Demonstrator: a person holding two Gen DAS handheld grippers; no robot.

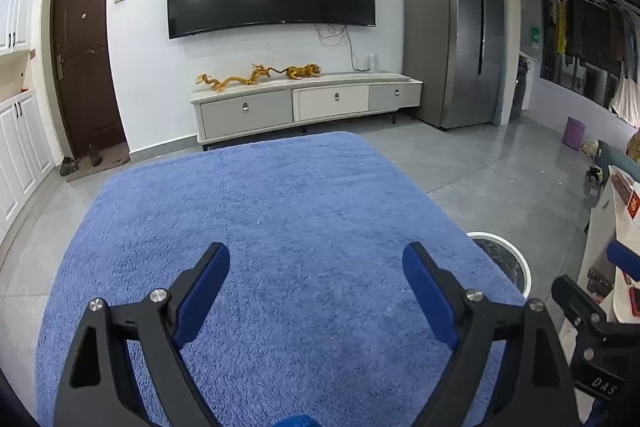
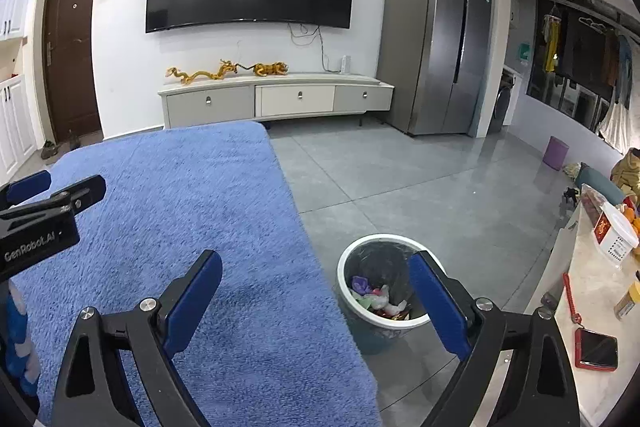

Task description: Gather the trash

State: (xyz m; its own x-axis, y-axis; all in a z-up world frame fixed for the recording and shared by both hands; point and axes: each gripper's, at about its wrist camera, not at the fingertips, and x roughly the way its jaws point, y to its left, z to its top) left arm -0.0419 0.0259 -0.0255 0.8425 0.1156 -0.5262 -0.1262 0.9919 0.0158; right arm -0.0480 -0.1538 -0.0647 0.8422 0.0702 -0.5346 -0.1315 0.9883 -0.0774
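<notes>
Trash [image 2: 380, 297] sat in the bin [image 2: 347, 259] on the grey tile floor, just off the right edge of the blue rug [image 2: 192, 195]: crumpled wrappers, white, green, purple, a bit of red, piled low against a dark liner. No loose trash visible on the rug in either view. Bin was round, so no long axis to align to. It lay ahead of and just below the right gripper [image 2: 316, 281], seen between its fingers; from the left gripper [image 1: 316, 275] it was off to the right, only its rim [image 1: 516, 259] showing. Right hand nearer. Both grippers were spread wide, nothing between the pads. My read: collection looked about done.
</notes>
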